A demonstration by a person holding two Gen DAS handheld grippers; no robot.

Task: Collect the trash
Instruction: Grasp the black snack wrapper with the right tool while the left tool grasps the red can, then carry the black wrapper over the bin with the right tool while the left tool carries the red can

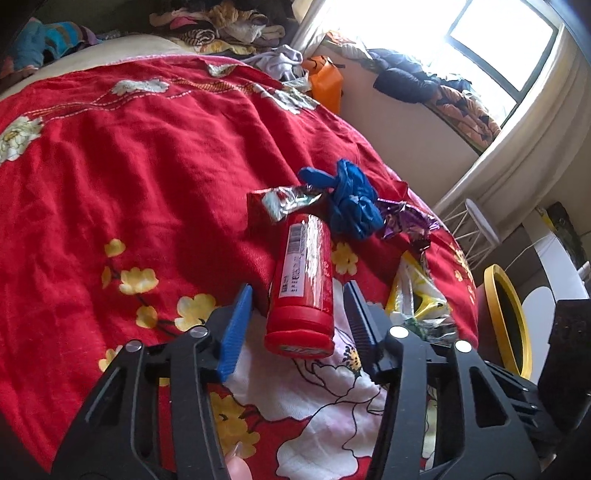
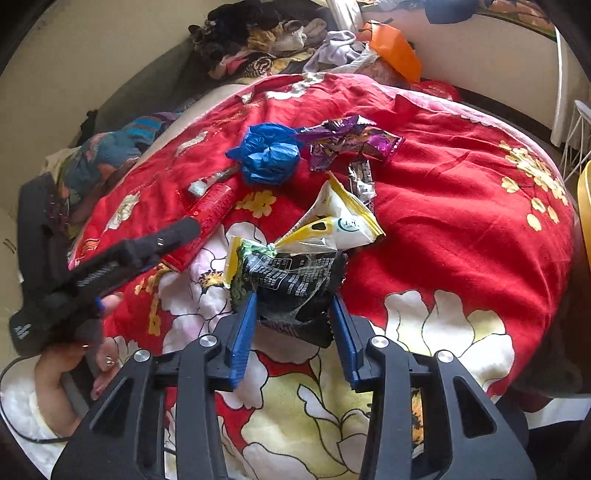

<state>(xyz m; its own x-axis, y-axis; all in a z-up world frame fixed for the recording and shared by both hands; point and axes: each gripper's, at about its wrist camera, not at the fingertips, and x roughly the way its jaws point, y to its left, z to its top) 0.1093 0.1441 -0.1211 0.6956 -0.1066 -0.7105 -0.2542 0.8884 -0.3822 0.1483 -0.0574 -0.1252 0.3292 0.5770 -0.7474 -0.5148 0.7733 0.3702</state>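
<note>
Trash lies on a red flowered bedspread [image 1: 147,155]. A red tube-shaped container [image 1: 303,284] lies between the open fingers of my left gripper [image 1: 301,295], neither finger touching it. Behind it lie a red foil wrapper [image 1: 280,203], a crumpled blue bag [image 1: 351,199] and a purple wrapper [image 1: 402,218]. In the right wrist view my right gripper [image 2: 293,302] is open around a black and clear crumpled wrapper [image 2: 291,280]. A yellow-white packet [image 2: 340,218], the blue bag [image 2: 267,155], the purple wrapper [image 2: 347,140] and the red tube [image 2: 210,206] lie beyond. The left gripper [image 2: 110,258] shows at left.
A yellow-rimmed bin [image 1: 508,317] stands beside the bed at right. Piled clothes [image 1: 221,26] and an orange bag [image 1: 325,81] lie at the far end. A white wire rack [image 1: 476,229] stands by the window wall. A small silver-black wrapper [image 2: 362,181] lies near the purple one.
</note>
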